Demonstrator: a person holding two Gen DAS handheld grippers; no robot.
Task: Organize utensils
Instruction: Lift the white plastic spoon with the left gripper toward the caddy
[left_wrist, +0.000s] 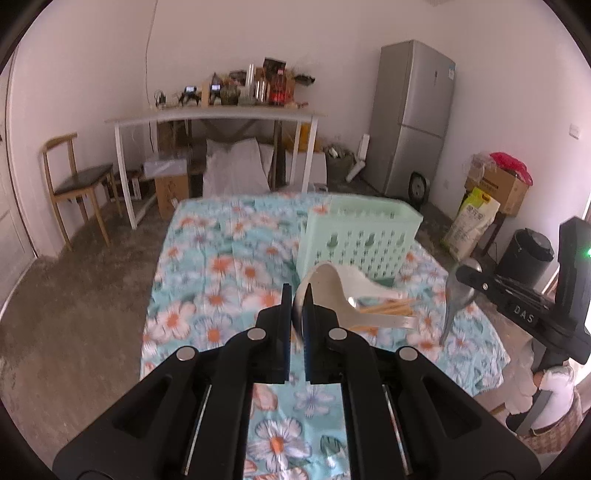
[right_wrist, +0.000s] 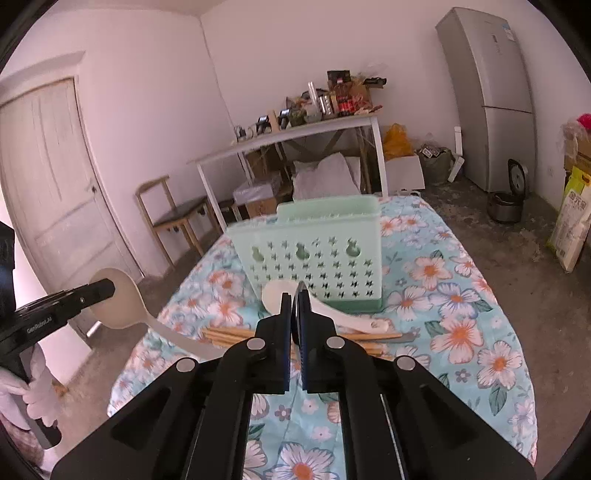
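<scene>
Utensils: mint holder (right_wrist: 314, 254) upright near table's (right_wrist: 480, 295) far edge; white spoon (right_wrist: 321, 306), chopsticks (right_wrist: 236, 334) before it. Left gripper (left_wrist: 297, 295) clamps white ladle (right_wrist: 118, 299); right gripper (right_wrist: 294, 299) clamps steel spoon (left_wrist: 460, 291). Rigid, light, slippery; grip handles.

spoon (right_wrist: 325, 308) in front of basket (right_wrist: 310, 251)

Your 2 fisheye views each look forward along a gripper's fingers, tilted down, close above the floral-cloth table (left_wrist: 207, 258). Left wrist view faces the white desk (left_wrist: 214, 116) at upper centre; right wrist view has it upper centre-right. Both share the green basket (right_wrist: 314, 254) mid-frame, fridge (right_wrist: 491, 96) upper right, chair (left_wrist: 70, 181) left.
</scene>
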